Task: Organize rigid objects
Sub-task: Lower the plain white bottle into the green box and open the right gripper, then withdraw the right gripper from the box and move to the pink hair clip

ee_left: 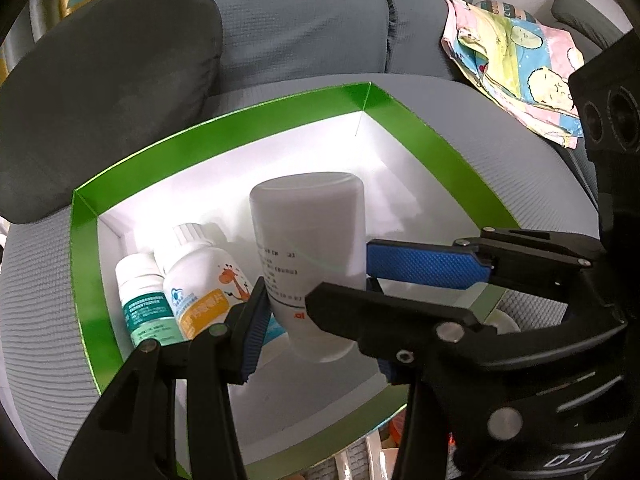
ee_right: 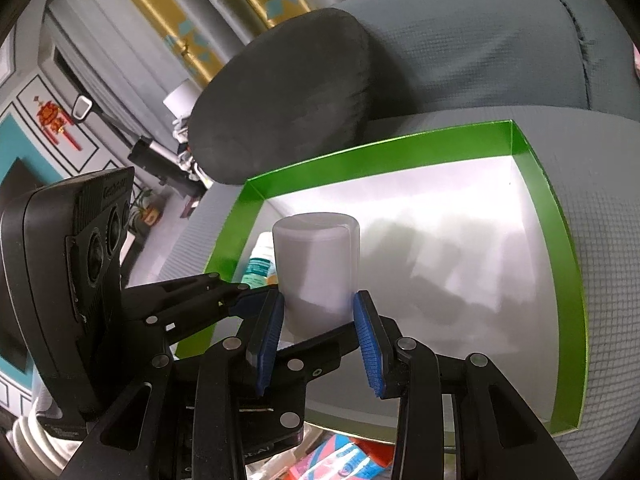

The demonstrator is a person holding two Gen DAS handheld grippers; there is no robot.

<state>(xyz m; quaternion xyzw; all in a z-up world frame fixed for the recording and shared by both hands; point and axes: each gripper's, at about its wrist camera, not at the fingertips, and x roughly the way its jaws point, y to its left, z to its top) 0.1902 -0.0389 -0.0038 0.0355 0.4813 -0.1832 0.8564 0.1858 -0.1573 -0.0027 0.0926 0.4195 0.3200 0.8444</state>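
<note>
3 bottles in 1 green box [ee_left: 86, 264] | left tool [ee_left: 312, 308] and right tool [ee_right: 318, 330] both clamp big white bottle [ee_left: 308, 240]

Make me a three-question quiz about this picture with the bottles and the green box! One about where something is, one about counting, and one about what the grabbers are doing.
1. Where do the two small bottles stand?
A. On the cushion
B. In a corner of the box
C. On the patterned cloth

2. How many bottles show in the left wrist view?
A. One
B. Three
C. Five

3. What are both grippers doing?
A. Clamping the big white bottle
B. Hanging open
C. Holding the cloth

Answers:
1 B: the teal-label bottle and giraffe bottle stand in a corner of the green box.
2 B: those two plus the big white bottle.
3 A: the left gripper and right gripper press their pads on it.
</note>
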